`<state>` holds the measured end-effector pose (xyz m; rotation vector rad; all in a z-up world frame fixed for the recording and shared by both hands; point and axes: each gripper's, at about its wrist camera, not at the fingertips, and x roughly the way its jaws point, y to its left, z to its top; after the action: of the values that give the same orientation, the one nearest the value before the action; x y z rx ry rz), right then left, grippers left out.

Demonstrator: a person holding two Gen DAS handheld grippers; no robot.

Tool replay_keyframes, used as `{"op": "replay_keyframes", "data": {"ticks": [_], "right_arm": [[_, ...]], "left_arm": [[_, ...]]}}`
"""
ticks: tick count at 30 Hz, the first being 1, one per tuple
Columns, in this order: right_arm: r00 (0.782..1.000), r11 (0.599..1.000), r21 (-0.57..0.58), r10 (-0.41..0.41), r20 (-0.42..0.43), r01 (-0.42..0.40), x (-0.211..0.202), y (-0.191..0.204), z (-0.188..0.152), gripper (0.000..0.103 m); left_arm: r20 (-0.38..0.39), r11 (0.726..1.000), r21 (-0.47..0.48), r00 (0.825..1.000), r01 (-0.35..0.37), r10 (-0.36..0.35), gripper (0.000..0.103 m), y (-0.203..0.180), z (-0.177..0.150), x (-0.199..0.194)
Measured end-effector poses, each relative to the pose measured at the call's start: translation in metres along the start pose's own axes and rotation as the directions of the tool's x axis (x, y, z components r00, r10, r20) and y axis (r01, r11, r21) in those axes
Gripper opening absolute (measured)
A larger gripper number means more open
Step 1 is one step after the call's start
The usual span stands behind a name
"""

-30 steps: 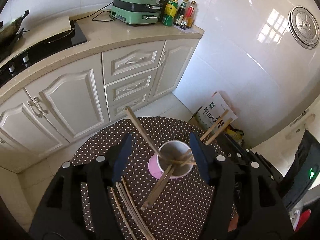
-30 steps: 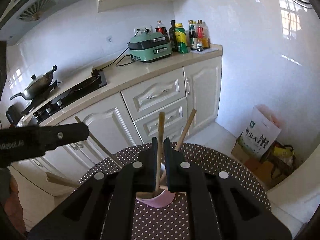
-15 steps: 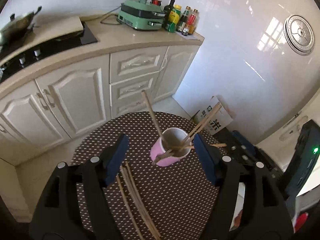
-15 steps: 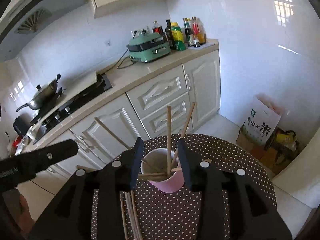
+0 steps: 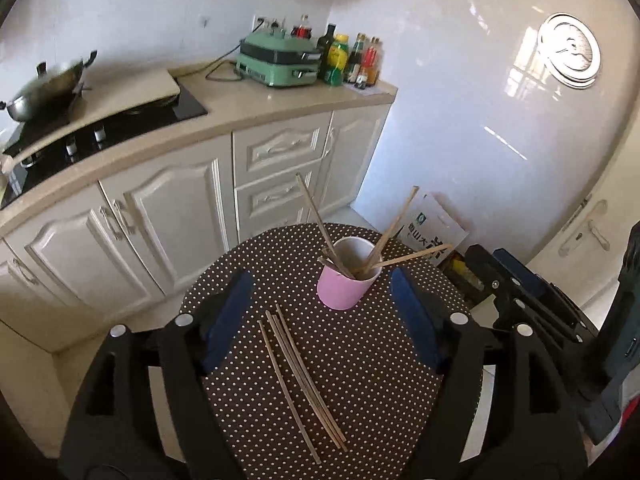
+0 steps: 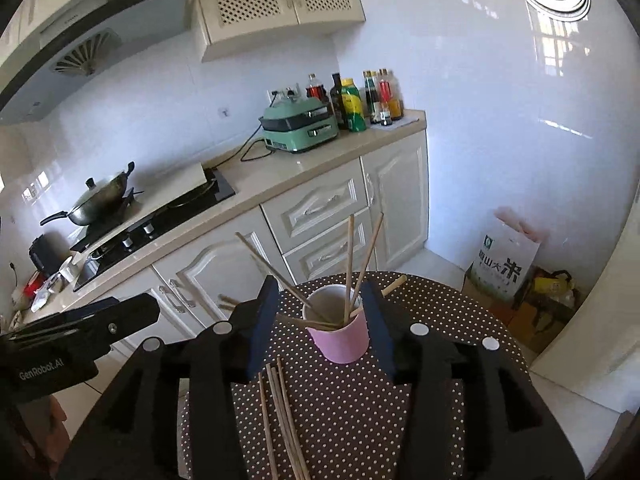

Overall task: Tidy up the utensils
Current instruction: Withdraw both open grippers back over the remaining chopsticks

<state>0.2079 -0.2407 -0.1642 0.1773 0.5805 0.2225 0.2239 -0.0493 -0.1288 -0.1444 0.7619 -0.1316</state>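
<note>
While my left gripper (image 5: 320, 312) hangs over the round, brown white-dotted table (image 5: 376, 380) with its jaws spread wide and nothing between them, my right gripper (image 6: 320, 326) has just been opening, its jaws apart and empty on either side of the pink cup (image 6: 340, 336). Several wooden chopsticks (image 6: 350, 260) lean in that cup; four more loose chopsticks (image 5: 300, 376) lie flat on the cloth just beside it
</note>
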Motion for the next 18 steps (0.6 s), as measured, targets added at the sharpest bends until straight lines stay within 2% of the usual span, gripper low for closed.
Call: {"op": "replay_keyframes", "data": {"ticks": [6,9,14,18], "right_arm": [[0.999,1.0,-0.026,-0.005,0.045,0.007,-0.029,0.014,-0.004,0.043],[0.998,0.999,-0.038,0.002,0.066,0.001,-0.039,0.022,-0.003,0.044],[0.994,0.997,-0.073,0.017,0.108,-0.009,-0.056,0.036,-0.005,0.047],[0.993,0.997,-0.082,0.017,0.114,-0.007,-0.061,0.041,-0.009,0.047]], "left_arm": [[0.063,0.999,0.032,0.998,-0.002,0.0,0.073,-0.001,-0.009,-0.03],[0.092,0.998,0.056,0.996,-0.025,0.02,0.074,-0.001,-0.014,-0.042],[0.188,0.995,0.071,0.98,-0.074,0.059,0.077,0.004,-0.023,-0.065],[0.229,0.992,0.074,0.97,-0.098,0.079,0.08,0.01,-0.027,-0.077]]}}
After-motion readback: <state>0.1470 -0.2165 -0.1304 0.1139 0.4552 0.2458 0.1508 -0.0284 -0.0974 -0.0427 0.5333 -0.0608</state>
